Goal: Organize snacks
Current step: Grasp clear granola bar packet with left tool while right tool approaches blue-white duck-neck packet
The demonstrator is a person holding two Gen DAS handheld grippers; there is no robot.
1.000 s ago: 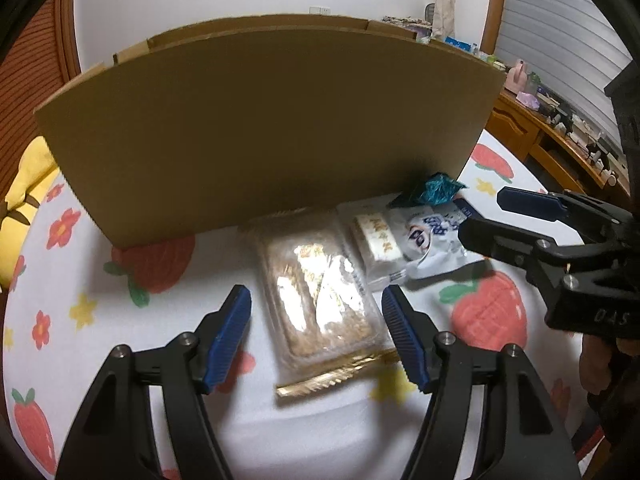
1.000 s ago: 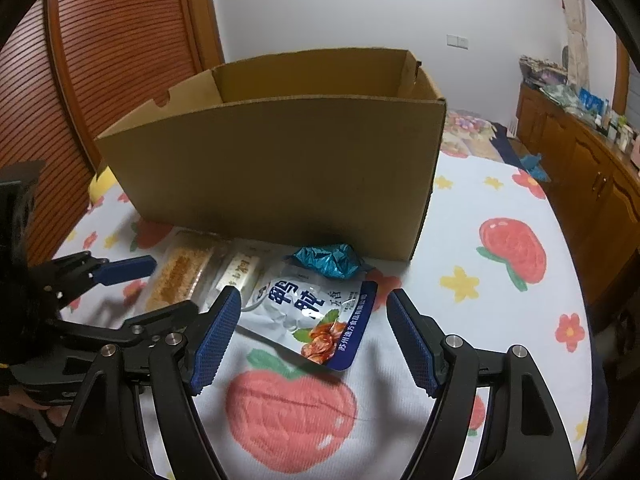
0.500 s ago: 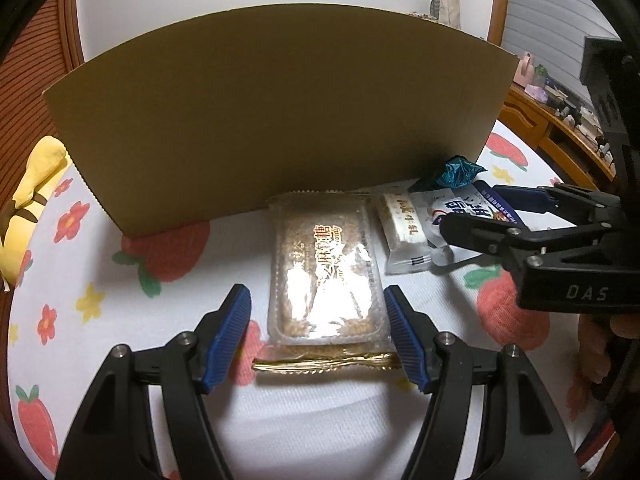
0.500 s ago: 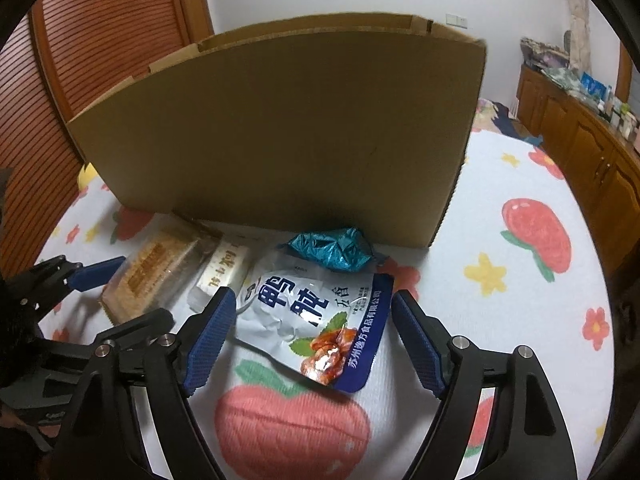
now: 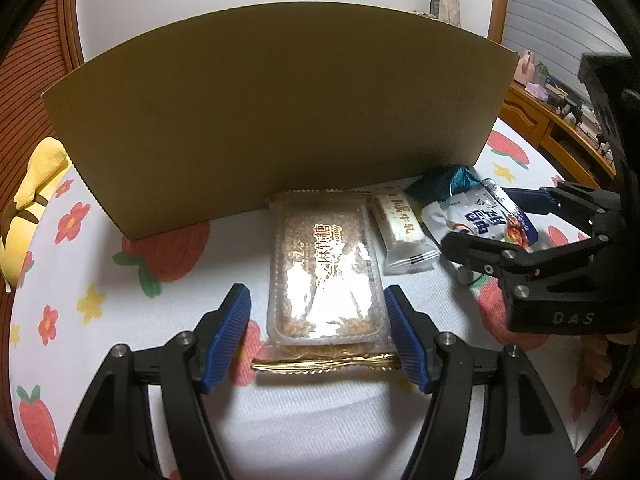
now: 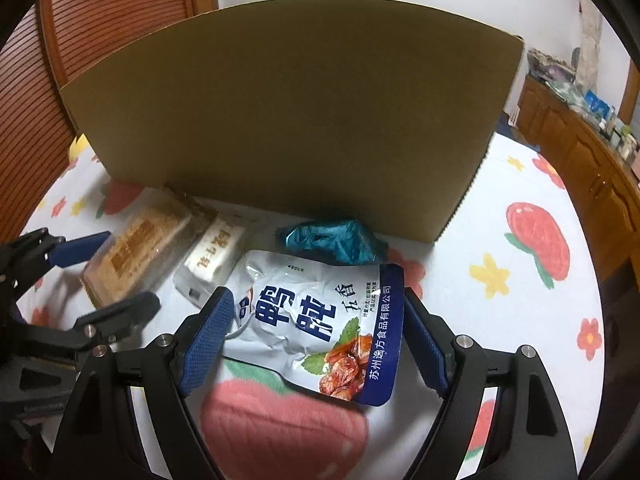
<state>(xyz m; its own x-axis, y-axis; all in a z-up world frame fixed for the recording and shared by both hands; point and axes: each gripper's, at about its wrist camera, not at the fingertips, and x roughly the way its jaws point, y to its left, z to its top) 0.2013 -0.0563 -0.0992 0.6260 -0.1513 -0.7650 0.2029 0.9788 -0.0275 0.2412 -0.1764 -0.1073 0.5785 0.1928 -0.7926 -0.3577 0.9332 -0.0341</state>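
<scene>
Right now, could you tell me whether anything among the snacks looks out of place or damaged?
Only the teal wrapper stands out: it lies crumpled against the cardboard box, unlike the flat, sealed sesame brittle pack, white bar and blue-and-white pouch. Nothing looks spilled or torn.

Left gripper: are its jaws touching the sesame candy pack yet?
Apart. The left wrist view shows tablecloth between the left gripper's jaws and the sesame candy pack.

Strawberry-print tablecloth [image 5: 168,312] fills lower frame; wooden cabinets [image 6: 592,168] right edge; slatted wooden door [image 6: 112,20] upper left; yellow plush [image 5: 36,188] left edge.
</scene>
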